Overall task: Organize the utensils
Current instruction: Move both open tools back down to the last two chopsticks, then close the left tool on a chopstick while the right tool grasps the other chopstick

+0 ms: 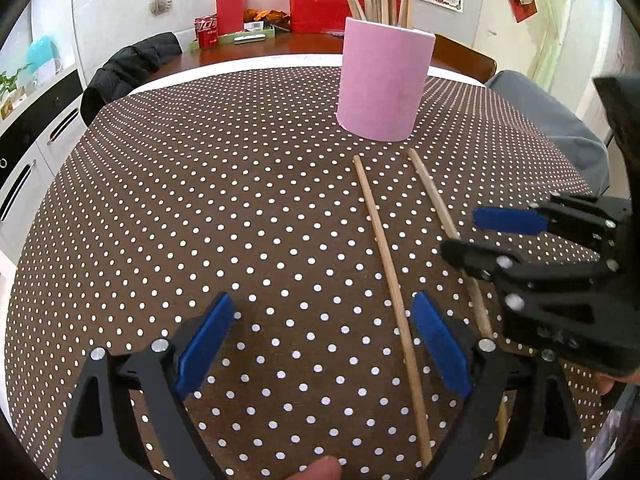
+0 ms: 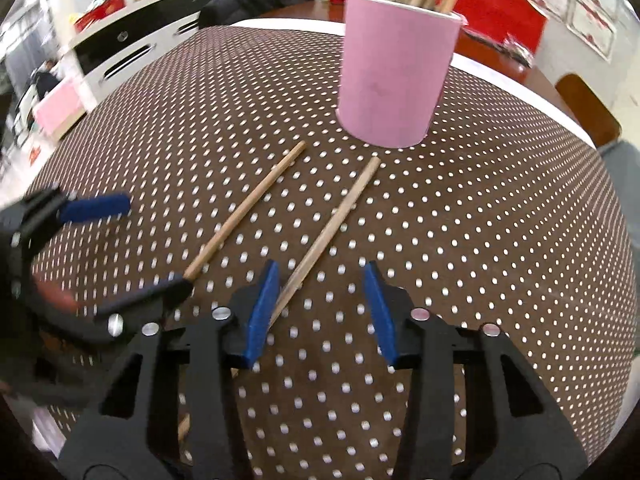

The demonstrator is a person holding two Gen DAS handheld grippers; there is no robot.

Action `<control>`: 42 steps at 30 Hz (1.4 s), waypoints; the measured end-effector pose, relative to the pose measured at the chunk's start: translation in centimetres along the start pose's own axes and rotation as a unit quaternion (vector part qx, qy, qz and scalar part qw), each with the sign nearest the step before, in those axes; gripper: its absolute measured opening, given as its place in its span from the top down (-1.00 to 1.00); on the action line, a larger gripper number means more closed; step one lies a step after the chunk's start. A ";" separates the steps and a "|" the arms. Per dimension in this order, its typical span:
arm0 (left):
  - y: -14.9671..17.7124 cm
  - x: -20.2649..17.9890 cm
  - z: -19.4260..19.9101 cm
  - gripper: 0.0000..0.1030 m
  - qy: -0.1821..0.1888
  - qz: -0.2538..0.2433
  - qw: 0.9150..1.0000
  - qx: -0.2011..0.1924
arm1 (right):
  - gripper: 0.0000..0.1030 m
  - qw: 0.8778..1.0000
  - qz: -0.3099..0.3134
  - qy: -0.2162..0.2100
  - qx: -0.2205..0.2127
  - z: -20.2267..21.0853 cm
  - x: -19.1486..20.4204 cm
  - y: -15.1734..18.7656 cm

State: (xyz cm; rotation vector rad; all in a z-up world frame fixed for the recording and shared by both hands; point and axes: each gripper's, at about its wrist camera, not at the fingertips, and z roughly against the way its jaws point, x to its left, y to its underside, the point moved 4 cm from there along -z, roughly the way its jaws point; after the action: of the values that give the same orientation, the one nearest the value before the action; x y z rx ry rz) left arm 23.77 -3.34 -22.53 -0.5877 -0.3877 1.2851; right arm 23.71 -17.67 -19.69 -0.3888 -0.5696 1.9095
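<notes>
A pink cup [image 1: 380,84] [image 2: 396,68] stands on the dotted brown tablecloth [image 1: 200,200] with several chopsticks upright in it. Two loose chopsticks lie side by side in front of it. My left gripper [image 1: 323,300] [image 2: 159,243] is open over the cloth. The left chopstick [image 1: 390,280] [image 2: 248,208] runs between its jaws, close to the right pad [image 1: 440,348]. My right gripper [image 2: 322,266] [image 1: 460,230] is open with its jaws partly apart. The right chopstick [image 2: 340,216] [image 1: 434,196] lies between them beside the left pad [image 2: 262,312], and no pad presses on it.
A black jacket [image 1: 132,68] hangs on a chair at the table's far left. A wooden chair [image 1: 464,60] and a grey seat [image 1: 552,120] stand at the far right. A red can [image 1: 206,32] and red boxes sit on the far wooden table. White cabinets [image 1: 48,140] line the left.
</notes>
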 end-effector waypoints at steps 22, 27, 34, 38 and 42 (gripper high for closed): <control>-3.0 -1.4 -2.2 -0.74 -0.025 -0.088 0.996 0.014 | 0.45 0.994 -0.004 -0.107 -0.006 -0.4 -1.0 -2.1; -3.6 -1.9 -2.5 -0.72 -0.034 -0.101 0.994 0.014 | 0.45 0.997 -0.013 -0.078 -0.008 -0.8 -0.8 -2.6; -4.1 -3.6 -2.8 0.51 0.031 -0.116 0.992 0.024 | 0.72 1.000 -0.012 -0.028 0.003 -2.1 0.3 -4.5; -3.9 -3.6 -2.6 0.86 0.026 -0.121 0.992 0.023 | 0.83 0.999 -0.012 -0.038 0.006 -1.9 0.0 -4.1; -3.7 -2.5 -2.3 0.89 0.022 -0.103 0.994 0.023 | 0.87 0.999 -0.004 -0.046 0.005 -1.2 -1.0 -2.7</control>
State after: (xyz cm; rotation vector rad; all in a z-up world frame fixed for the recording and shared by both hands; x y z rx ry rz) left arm 27.39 -6.83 -21.97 -0.5220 -0.3705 1.0798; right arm 26.74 -17.46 -19.17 -0.2931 -0.6220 1.9290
